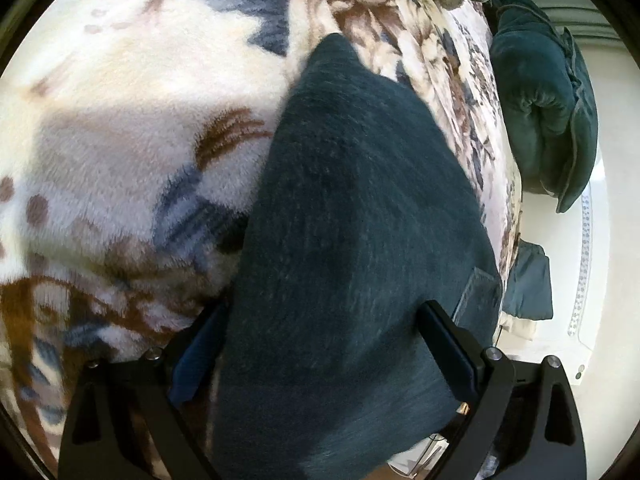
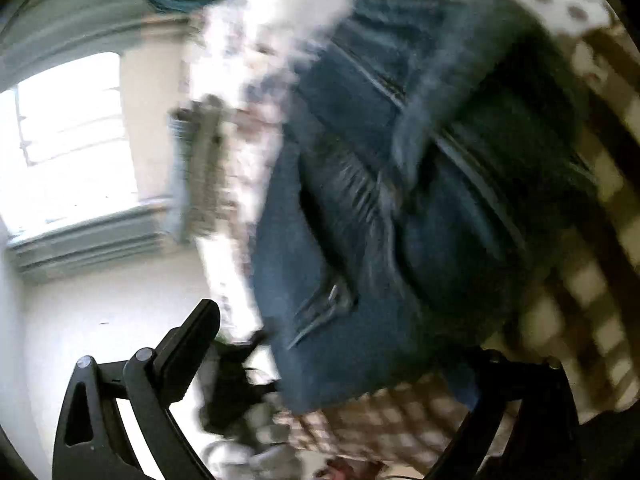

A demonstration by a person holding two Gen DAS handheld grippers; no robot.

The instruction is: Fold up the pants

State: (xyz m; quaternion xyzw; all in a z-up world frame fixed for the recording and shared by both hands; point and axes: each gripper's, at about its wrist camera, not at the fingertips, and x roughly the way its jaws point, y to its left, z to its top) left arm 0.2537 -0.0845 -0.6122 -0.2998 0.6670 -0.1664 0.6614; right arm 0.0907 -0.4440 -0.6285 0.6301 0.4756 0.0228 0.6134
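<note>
The dark blue jeans lie along a plush floral blanket, one leg running away from me. My left gripper is open with its fingers set on either side of the denim, which passes between them. In the blurred right wrist view the waist and pocket part of the jeans fills the middle. My right gripper is open; its left finger shows, the right one is hidden behind the denim.
A dark teal cushion sits at the bed's far right. A folded blue garment lies by the bed edge. A window and pale wall show left; a checked fabric lies right.
</note>
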